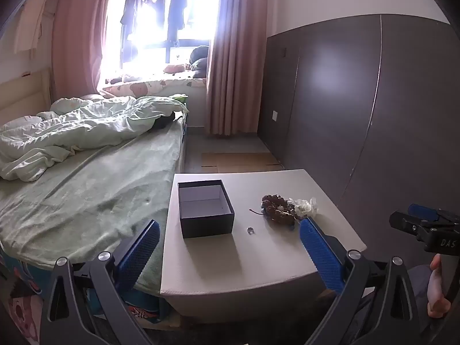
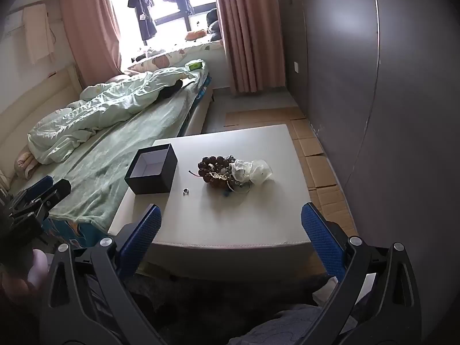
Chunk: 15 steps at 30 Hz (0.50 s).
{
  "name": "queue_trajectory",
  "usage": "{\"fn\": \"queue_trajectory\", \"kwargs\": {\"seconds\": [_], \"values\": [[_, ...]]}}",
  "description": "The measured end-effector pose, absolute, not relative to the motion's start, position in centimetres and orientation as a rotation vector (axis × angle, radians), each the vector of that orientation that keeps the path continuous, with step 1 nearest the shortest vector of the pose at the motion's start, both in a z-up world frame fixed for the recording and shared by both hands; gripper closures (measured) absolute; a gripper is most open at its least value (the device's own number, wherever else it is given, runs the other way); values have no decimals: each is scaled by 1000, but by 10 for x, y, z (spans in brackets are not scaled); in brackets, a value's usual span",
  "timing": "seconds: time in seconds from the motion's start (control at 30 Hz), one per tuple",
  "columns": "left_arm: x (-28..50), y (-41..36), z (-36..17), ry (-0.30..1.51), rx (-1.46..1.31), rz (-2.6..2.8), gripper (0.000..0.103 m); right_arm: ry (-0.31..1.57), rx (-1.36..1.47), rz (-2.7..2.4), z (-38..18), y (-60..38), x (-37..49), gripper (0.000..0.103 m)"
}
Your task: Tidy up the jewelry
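the open dark square cardboard box with a pale lining sits empty at the left of the white table. the heap of brown bead strands lies mid-table, touching crumpled white wrapping; a small silver ring lies apart, between box and heap. the left gripper and right gripper hang spread wide, holding nothing.

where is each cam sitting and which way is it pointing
Left wrist: on the left gripper, low near the bed-side corner, facing the open box; right gripper and a hand at right.
Right wrist: on the right gripper, facing the jewelry pile; left gripper at left.
Shared: white table, box, pile, ring.
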<state>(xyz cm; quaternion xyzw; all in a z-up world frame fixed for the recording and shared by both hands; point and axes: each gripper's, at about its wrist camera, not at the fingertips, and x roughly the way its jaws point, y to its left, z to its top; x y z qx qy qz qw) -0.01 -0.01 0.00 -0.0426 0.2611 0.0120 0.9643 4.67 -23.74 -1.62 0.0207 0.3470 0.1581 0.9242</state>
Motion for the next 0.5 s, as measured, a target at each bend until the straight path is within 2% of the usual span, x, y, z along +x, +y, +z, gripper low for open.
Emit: {"fn": "queue_trajectory", "kwargs": {"seconds": [0.5], "values": [[0,0,0,535,-81,26,8,713,34,321,-16,-234,48,6]]}}
